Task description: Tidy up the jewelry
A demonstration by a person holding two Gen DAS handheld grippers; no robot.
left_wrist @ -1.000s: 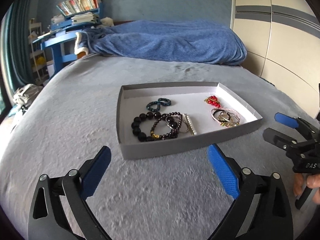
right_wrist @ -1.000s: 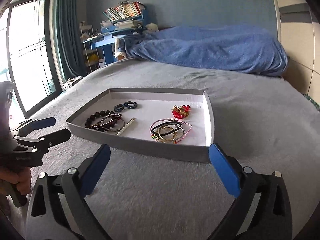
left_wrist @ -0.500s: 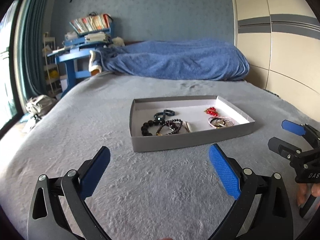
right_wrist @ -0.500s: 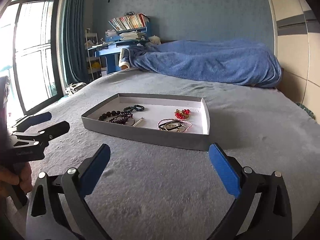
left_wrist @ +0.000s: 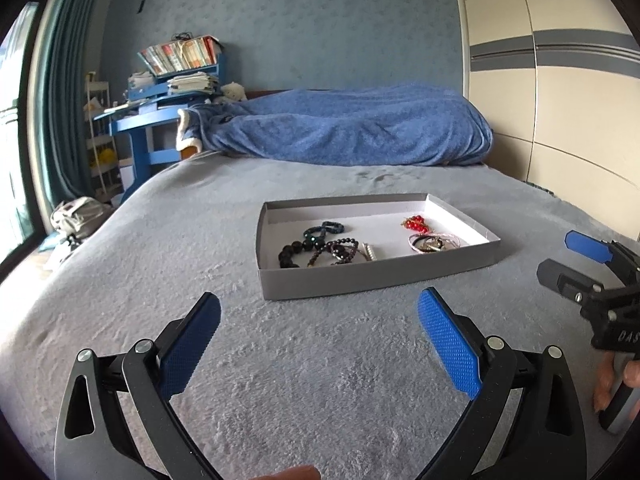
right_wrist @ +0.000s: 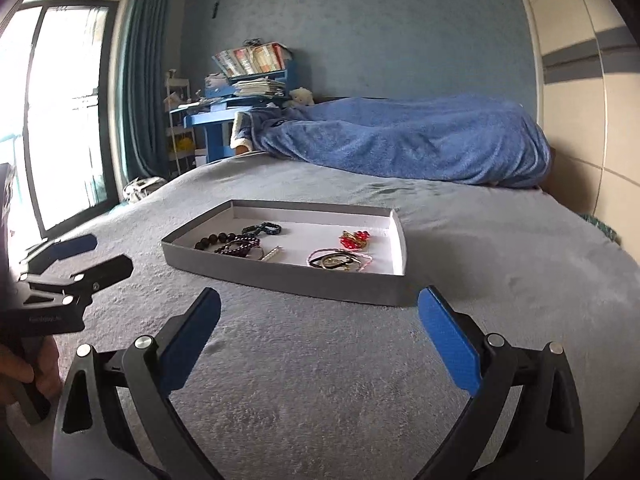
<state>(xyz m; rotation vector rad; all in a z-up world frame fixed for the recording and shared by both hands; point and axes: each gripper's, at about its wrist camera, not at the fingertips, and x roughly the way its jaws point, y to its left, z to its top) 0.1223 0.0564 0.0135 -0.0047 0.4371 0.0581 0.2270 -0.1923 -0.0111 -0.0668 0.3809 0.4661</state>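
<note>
Jewelry (left_wrist: 332, 242) lies sorted in small clusters inside the tray (left_wrist: 376, 278), mid-frame on the bed (left_wrist: 280, 360). Both grippers, left (left_wrist: 319, 328) and right (right_wrist: 319, 326), hover low in the frame, fingers spread and holding nothing, probably backed off because the sorting looks done.

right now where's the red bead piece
The red bead piece lies inside the grey tray on the bed, toward its far right corner, just behind the pink and gold bracelets.
</note>
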